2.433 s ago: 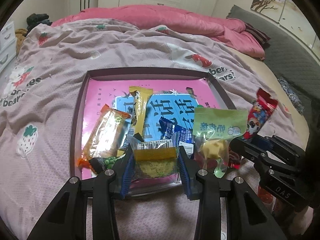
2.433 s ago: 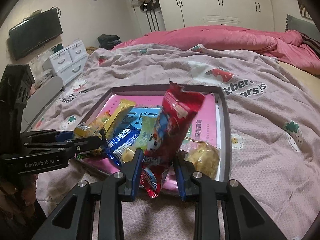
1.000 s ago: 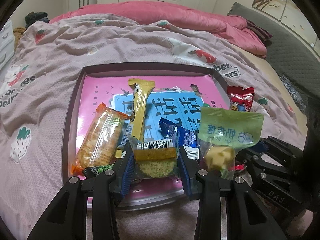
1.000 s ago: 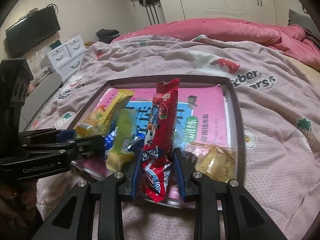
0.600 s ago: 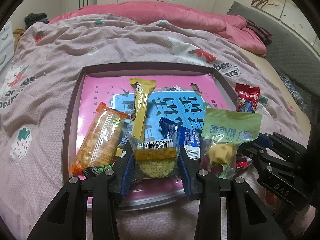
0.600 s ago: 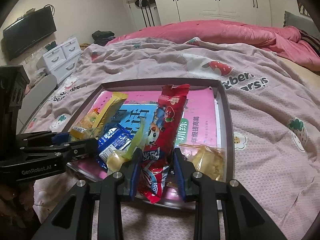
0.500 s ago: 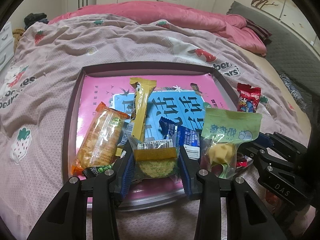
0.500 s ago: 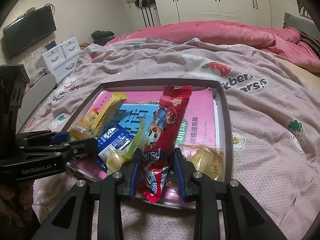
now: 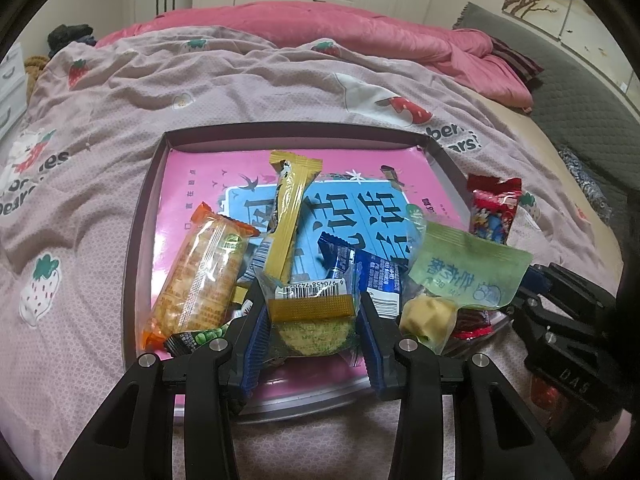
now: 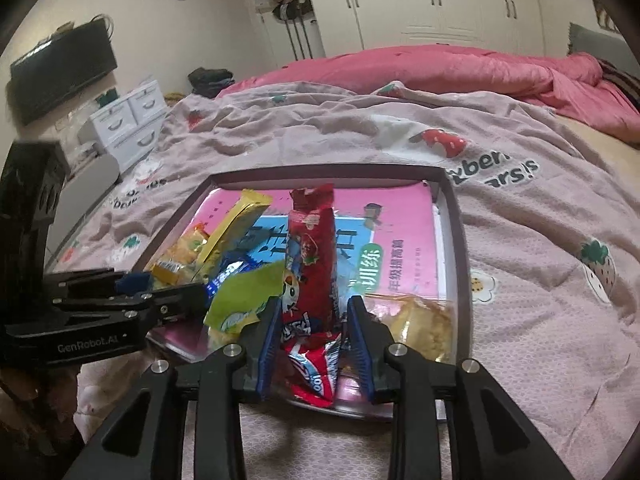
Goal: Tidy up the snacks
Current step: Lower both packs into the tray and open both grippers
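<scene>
Left wrist view gives us what the other camera hides: our left gripper (image 9: 312,320) clamped on a clear cracker packet (image 9: 310,308) with a barcode strip and a yellow band, at the near edge of the tray (image 9: 138,216). From the right wrist view the left gripper (image 10: 180,294) shows only side-on, and the packet in it cannot be made out.

The right wrist view in turn shows our right gripper (image 10: 312,320) closed on the lower part of a long red snack pack (image 10: 310,264), which stands nearly upright over the tray's near edge (image 10: 452,216). In the left view only the top of that red pack (image 9: 494,210) rises behind a pale green pouch (image 9: 468,270); the pouch blocks the rest, and the right gripper's fingertips are hidden there.

The tray sits on a pink strawberry-print quilt (image 9: 100,120), with a brighter pink duvet (image 9: 320,32) bunched behind. Its floor is a pink and blue printed sheet (image 9: 200,176). On it lie an orange cracker pack (image 9: 200,276), a yellow bar (image 9: 290,216) leaning over a blue wrapper (image 9: 376,276), and a small dark pack with green peas (image 9: 200,338) just beside our left finger. A clear bag of pale yellow snack (image 10: 420,320) lies in the tray's near right corner, seen only from the right wrist.
</scene>
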{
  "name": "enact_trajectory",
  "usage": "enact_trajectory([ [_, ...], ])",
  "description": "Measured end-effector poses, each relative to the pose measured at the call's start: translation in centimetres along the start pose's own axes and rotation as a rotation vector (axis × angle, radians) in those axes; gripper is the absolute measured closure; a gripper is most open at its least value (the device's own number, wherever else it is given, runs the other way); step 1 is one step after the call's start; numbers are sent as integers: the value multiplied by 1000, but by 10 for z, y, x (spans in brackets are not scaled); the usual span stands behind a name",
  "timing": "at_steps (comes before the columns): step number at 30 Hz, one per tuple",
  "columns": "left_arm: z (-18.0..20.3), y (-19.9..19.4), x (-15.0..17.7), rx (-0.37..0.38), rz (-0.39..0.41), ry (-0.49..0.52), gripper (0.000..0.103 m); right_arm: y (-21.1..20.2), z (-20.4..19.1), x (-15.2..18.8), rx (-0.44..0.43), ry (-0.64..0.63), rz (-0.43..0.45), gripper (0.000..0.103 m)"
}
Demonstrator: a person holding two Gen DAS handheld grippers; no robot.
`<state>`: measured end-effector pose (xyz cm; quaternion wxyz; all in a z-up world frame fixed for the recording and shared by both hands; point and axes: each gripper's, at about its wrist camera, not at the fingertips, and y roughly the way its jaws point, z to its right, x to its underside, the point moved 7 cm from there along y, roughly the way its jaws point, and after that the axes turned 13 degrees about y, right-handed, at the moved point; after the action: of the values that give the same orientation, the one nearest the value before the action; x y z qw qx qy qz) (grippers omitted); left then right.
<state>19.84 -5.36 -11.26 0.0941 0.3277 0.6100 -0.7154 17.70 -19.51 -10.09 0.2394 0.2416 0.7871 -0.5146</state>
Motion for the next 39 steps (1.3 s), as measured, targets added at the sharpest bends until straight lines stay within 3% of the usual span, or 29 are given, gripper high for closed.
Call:
enact_trajectory([
  [15, 3, -3, 0, 8, 4, 5, 58, -14, 16, -7, 12, 50, 28, 67],
  [28, 6, -7, 1, 12, 2, 18, 51, -23, 9, -8, -12, 39, 57, 67],
  [39, 5, -14, -2, 8, 17, 19, 42, -41, 9, -15, -46, 69, 113, 56],
])
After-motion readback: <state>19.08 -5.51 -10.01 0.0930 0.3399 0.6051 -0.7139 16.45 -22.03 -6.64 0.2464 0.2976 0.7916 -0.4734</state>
